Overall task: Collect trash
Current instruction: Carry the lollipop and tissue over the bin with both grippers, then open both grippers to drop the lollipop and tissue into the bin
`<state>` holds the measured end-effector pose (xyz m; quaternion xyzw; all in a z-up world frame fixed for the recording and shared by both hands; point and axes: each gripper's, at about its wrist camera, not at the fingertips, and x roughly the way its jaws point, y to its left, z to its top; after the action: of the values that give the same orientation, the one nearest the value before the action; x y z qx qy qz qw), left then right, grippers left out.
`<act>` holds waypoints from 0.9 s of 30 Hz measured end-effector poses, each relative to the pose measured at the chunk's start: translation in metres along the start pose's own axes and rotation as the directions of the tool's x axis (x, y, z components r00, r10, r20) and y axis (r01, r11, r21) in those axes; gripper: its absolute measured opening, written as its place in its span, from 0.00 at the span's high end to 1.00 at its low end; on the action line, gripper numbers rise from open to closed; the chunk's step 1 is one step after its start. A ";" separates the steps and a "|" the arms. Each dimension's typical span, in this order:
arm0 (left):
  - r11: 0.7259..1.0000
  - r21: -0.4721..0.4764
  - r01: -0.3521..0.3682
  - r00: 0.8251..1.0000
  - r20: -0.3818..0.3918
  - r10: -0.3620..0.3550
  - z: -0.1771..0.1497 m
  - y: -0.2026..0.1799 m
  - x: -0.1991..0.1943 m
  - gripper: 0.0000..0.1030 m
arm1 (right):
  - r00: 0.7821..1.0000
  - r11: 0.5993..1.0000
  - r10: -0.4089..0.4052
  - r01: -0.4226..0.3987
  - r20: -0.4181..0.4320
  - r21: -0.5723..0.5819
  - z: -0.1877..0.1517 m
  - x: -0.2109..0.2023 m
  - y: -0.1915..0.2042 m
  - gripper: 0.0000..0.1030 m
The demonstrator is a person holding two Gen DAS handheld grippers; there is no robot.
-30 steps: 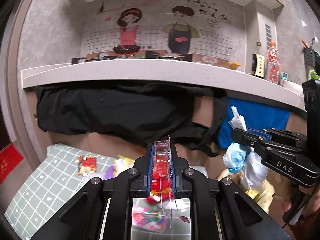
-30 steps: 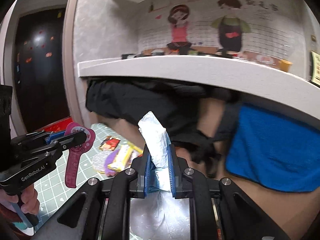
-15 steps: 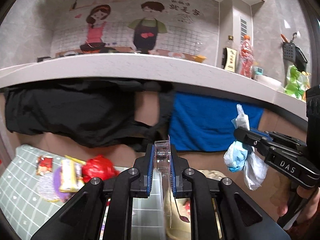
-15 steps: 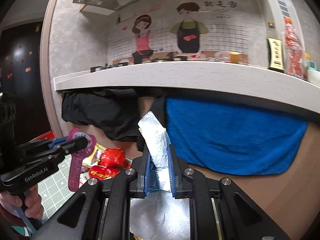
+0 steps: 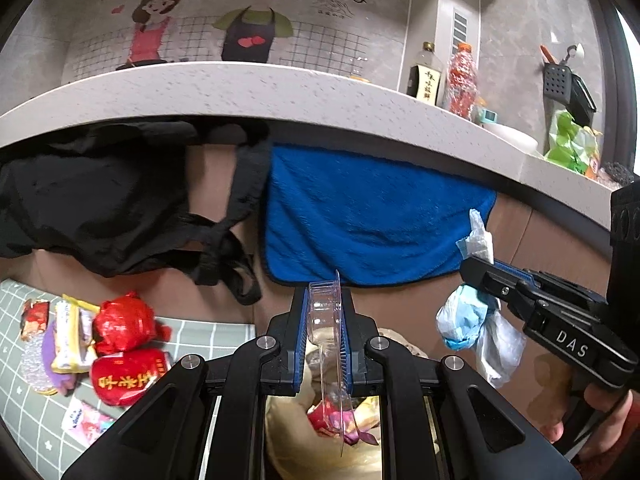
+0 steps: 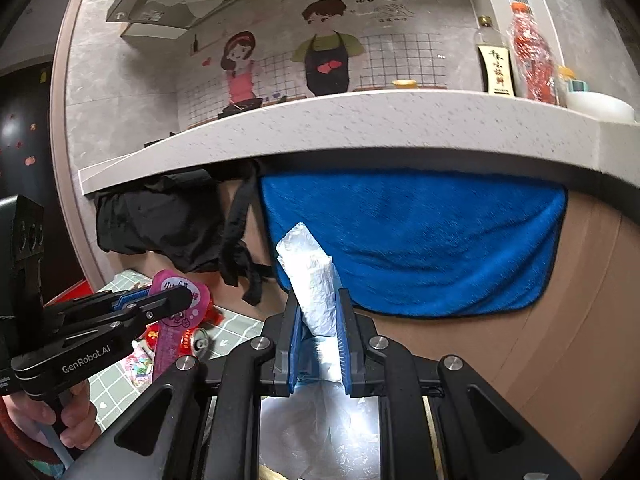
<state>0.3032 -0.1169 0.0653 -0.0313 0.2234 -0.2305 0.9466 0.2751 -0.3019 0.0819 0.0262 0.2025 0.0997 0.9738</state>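
The left gripper [image 5: 324, 344] is clamped on a clear plastic package [image 5: 326, 320], held above a yellowish bag [image 5: 296, 420]. The right gripper [image 6: 318, 336] is clamped on crumpled white plastic [image 6: 314, 276] before a blue towel [image 6: 420, 240]. Red wrappers [image 5: 124, 344] lie on the checked mat [image 5: 32, 412].

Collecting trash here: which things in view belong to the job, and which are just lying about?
Job: clear blister pack in left gripper; white bag in right gripper; red wrappers on mat.

Lying about: blue towel, black cloth, bottles, counter.
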 end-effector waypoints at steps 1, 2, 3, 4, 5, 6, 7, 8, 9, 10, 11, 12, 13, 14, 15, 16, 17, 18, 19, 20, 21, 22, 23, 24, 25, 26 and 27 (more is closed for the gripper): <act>1.000 0.001 0.003 1.000 -0.001 -0.003 -0.001 -0.002 0.002 0.86 | 1.000 1.000 -0.001 0.001 -0.002 0.004 -0.002 0.001 -0.002 0.85; 1.000 0.004 0.006 1.000 -0.004 -0.005 -0.001 -0.003 0.005 0.86 | 1.000 1.000 -0.003 0.003 -0.004 0.011 -0.004 0.002 -0.005 0.85; 1.000 0.007 0.008 1.000 -0.010 -0.008 -0.002 -0.005 0.008 0.86 | 1.000 1.000 -0.003 0.003 -0.006 0.017 -0.006 0.003 -0.007 0.85; 1.000 0.008 0.010 1.000 -0.014 -0.010 -0.003 -0.005 0.011 0.86 | 1.000 1.000 -0.001 0.002 -0.010 0.023 -0.007 0.005 -0.009 0.85; 1.000 0.010 0.012 1.000 -0.018 -0.012 -0.004 -0.005 0.013 0.86 | 1.000 1.000 0.000 0.000 -0.014 0.029 -0.008 0.007 -0.011 0.85; 1.000 0.012 0.015 1.000 -0.025 -0.015 -0.004 -0.006 0.016 0.86 | 1.000 0.999 -0.001 0.002 -0.018 0.034 -0.010 0.009 -0.013 0.85; 1.000 0.014 0.018 0.999 -0.030 -0.017 -0.005 -0.006 0.019 0.86 | 1.000 0.999 -0.002 0.003 -0.022 0.039 -0.012 0.011 -0.014 0.85; 1.000 0.014 0.027 0.999 -0.041 -0.026 -0.006 -0.006 0.023 0.86 | 1.000 0.999 -0.002 0.003 -0.026 0.043 -0.013 0.013 -0.015 0.85; 0.999 0.011 0.034 0.998 -0.048 -0.033 -0.007 -0.006 0.026 0.86 | 1.000 0.999 -0.002 0.004 -0.031 0.050 -0.015 0.015 -0.017 0.85; 0.999 0.007 0.043 0.997 -0.057 -0.042 -0.007 -0.005 0.029 0.86 | 0.999 0.998 -0.002 0.004 -0.033 0.057 -0.016 0.016 -0.019 0.85; 0.998 -0.004 0.064 0.996 -0.066 -0.065 -0.008 -0.003 0.034 0.86 | 0.999 0.998 0.001 0.002 -0.035 0.068 -0.017 0.018 -0.022 0.83; 0.995 -0.021 0.096 0.992 -0.076 -0.097 -0.008 -0.001 0.038 0.84 | 1.000 0.997 0.007 -0.004 -0.030 0.081 -0.019 0.019 -0.025 0.83; 0.991 -0.035 0.130 0.987 -0.092 -0.133 -0.009 0.001 0.044 0.78 | 1.000 0.996 0.010 -0.008 -0.029 0.092 -0.021 0.021 -0.029 0.79; 0.986 -0.049 0.162 0.976 -0.138 -0.167 -0.010 0.004 0.054 0.72 | 0.999 0.995 0.003 0.001 -0.042 0.104 -0.024 0.026 -0.032 0.69; 0.984 -0.061 0.165 0.970 -0.169 -0.173 -0.012 0.007 0.060 0.61 | 0.998 0.993 -0.003 0.010 -0.056 0.119 -0.026 0.029 -0.035 0.64; 0.984 -0.074 0.160 0.968 -0.184 -0.171 -0.014 0.010 0.064 0.57 | 0.997 0.990 -0.006 0.017 -0.073 0.141 -0.031 0.033 -0.039 0.63; 0.985 -0.083 0.148 0.969 -0.188 -0.162 -0.017 0.014 0.067 0.57 | 0.997 0.988 -0.003 0.016 -0.083 0.151 -0.033 0.036 -0.041 0.63; 0.988 -0.082 0.128 0.972 -0.190 -0.142 -0.019 0.017 0.068 0.56 | 0.995 0.987 -0.001 0.016 -0.096 0.159 -0.037 0.039 -0.043 0.63; 0.991 -0.076 0.111 0.973 -0.197 -0.124 -0.021 0.020 0.068 0.56 | 0.994 0.986 -0.010 0.028 -0.107 0.161 -0.041 0.041 -0.044 0.63; 0.992 -0.075 0.099 0.973 -0.203 -0.112 -0.022 0.023 0.067 0.56 | 0.994 0.986 -0.017 0.035 -0.112 0.160 -0.044 0.041 -0.044 0.63; 0.993 -0.084 0.088 0.973 -0.207 -0.104 -0.023 0.029 0.065 0.56 | 0.993 0.987 -0.025 0.043 -0.116 0.156 -0.046 0.041 -0.042 0.63; 0.992 -0.097 0.077 0.974 -0.206 -0.096 -0.023 0.035 0.062 0.56 | 0.993 0.987 -0.031 0.049 -0.118 0.154 -0.047 0.040 -0.041 0.63; 0.992 -0.112 0.064 0.975 -0.205 -0.086 -0.023 0.042 0.058 0.56 | 0.993 0.987 -0.034 0.051 -0.116 0.154 -0.046 0.039 -0.040 0.63; 0.991 -0.118 0.055 0.976 -0.204 -0.079 -0.023 0.048 0.055 0.56 | 0.993 0.987 -0.036 0.053 -0.113 0.153 -0.045 0.037 -0.038 0.63; 0.992 -0.120 0.037 0.978 -0.202 -0.061 -0.022 0.056 0.050 0.56 | 0.994 0.987 -0.037 0.052 -0.106 0.150 -0.043 0.034 -0.034 0.63; 0.993 -0.115 0.014 0.980 -0.193 -0.036 -0.022 0.063 0.043 0.56 | 0.994 0.988 -0.037 0.051 -0.098 0.146 -0.041 0.033 -0.030 0.63; 0.994 -0.109 -0.003 0.983 -0.185 -0.017 -0.021 0.069 0.038 0.56 | 0.995 0.989 -0.038 0.050 -0.089 0.141 -0.038 0.031 -0.026 0.63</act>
<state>0.3531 -0.0714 0.0200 -0.0622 0.3226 -0.2232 0.9177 0.2927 -0.3208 0.0325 0.0872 0.2513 0.0644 0.9618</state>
